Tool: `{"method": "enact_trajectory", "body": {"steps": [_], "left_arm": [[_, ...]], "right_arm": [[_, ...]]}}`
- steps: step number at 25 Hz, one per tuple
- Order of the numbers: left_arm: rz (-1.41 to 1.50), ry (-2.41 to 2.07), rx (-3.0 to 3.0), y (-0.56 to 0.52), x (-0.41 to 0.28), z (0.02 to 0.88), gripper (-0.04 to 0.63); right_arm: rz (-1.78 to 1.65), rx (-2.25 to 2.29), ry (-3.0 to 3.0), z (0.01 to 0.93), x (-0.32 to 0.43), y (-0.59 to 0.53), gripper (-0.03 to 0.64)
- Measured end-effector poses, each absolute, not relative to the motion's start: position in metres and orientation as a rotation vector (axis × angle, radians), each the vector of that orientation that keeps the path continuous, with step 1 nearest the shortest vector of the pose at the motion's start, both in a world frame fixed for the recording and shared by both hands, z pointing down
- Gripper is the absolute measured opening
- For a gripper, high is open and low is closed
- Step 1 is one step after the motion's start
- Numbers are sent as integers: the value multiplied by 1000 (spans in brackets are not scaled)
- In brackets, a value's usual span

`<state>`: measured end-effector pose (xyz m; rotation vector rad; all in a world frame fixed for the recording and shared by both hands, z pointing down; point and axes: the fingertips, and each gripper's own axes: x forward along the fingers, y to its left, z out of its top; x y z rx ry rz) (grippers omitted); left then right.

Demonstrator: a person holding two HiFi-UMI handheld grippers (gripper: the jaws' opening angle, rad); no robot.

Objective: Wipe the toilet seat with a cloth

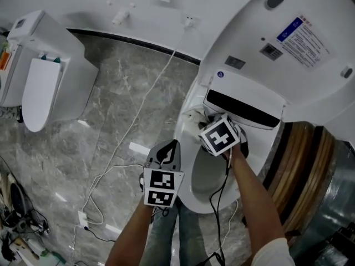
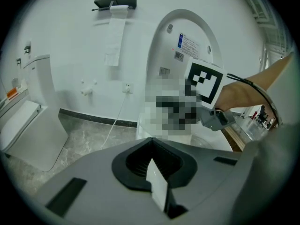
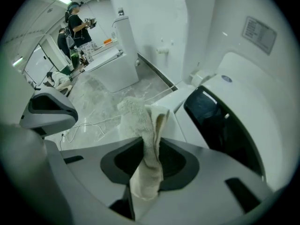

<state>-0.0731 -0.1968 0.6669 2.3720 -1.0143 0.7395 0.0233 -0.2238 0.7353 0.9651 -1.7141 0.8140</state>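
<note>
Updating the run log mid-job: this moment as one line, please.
right tongs: shut on cloth, at back of toilet seat | left tongs: shut, empty, over floor | lid: up

The raised lid (image 1: pixel 288 43) stands close behind the right hand-held gripper (image 1: pixel 208 123) and closes the way back. The front of the toilet seat (image 1: pixel 184 165) is free. Left of it the floor (image 1: pixel 111 104) is open, crossed only by a white cable (image 1: pixel 138 112). The second toilet (image 1: pixel 44 76) stands well apart.
</note>
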Motion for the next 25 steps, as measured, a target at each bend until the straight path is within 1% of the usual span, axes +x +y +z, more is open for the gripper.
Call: {"method": "enact_trajectory", "body": {"steps": [6,9,15,25], "left_arm": [[758,-1010,2375,-188,-63,670,11],[768,-1006,2381,-185,-59,669,11],[784,-1010,2379,-182,-53,669,11],[813,-949,2424,-169,-15,666,11]], "right_arm": [[841,1086,-1711,729,35,-236,97],[902,1111,-1688,731,45,-229,97],[899,1163,-1654,732,73,-217,97],[930,1243,-1625,734,114,-196,97]]}}
